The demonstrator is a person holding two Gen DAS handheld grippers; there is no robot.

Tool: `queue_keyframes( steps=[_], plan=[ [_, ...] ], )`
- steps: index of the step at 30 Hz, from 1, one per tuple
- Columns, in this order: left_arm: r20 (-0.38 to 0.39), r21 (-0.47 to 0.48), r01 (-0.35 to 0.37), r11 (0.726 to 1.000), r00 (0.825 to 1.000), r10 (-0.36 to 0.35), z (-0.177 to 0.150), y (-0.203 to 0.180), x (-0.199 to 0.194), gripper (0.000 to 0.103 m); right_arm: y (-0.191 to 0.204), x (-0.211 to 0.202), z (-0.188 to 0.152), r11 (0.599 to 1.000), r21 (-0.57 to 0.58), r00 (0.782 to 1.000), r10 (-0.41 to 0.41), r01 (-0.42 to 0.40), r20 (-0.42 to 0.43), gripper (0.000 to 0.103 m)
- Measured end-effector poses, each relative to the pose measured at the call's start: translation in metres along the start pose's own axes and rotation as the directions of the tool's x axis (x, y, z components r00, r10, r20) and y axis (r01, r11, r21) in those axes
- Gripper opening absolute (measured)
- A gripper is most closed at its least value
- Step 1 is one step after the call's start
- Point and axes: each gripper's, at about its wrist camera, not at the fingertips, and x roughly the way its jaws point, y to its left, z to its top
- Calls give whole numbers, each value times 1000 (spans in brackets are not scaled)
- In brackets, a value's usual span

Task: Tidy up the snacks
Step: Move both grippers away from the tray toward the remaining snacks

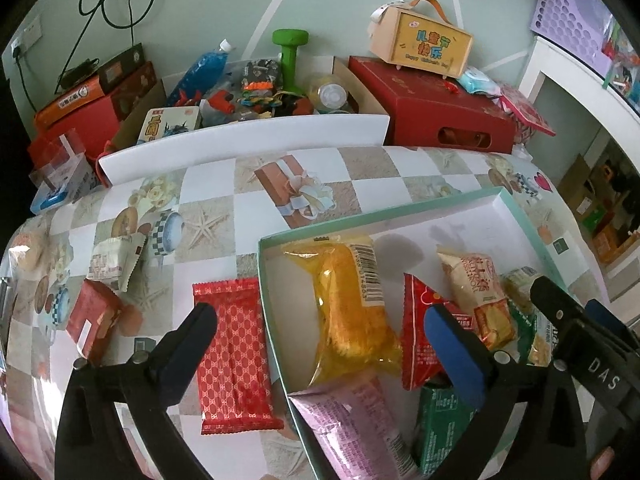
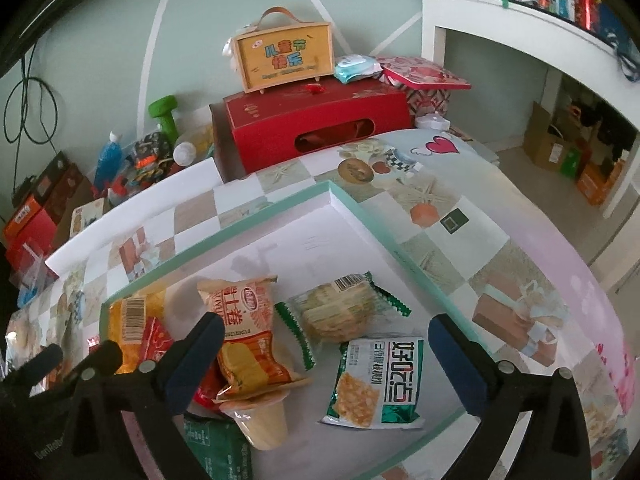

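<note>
While the left gripper (image 1: 320,320) is hanging wide open and holding nothing, it is straddling the box's (image 1: 440,206) left rim: the red packet (image 1: 234,360) is lying outside, the yellow snack (image 1: 352,312) inside. In the right view, the right gripper (image 2: 326,334) is gaping empty over the green-and-white pack (image 2: 380,384), with bare box floor behind.

— What sort of place is this?
— A lived-in home: a patterned tablecloth (image 1: 304,184), a green dumbbell (image 1: 289,60) and a children's gift box (image 2: 284,60) at the far wall, white shelving (image 2: 520,24) at right.
</note>
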Motion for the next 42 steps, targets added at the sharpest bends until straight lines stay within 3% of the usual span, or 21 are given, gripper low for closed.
queue_keyframes(
  steps=[9,14,18,35,42],
  plan=[
    [10,-29,40,999,999,-39,-4,16,-17,103,3,-11,4,999,18,999,27,-27,30,103],
    [53,-27,10,1000,999,-9,-8,32,-37,103,11,-23,7,999,13,998,39,-39,57,103],
    [59,-76,19,997,998,-15,-13,55,-48,103,20,-26,6,998,3,997,65,-65,51,103],
    [48,-158,-41,987,998,49,-52,132,-67,103,91,-32,-25,973,-149,984,178,-178,-10,103],
    [40,-253,-13,967,999,23,-58,180,-66,103,129,-34,-42,953,-229,979,200,-200,-21,103]
  ],
)
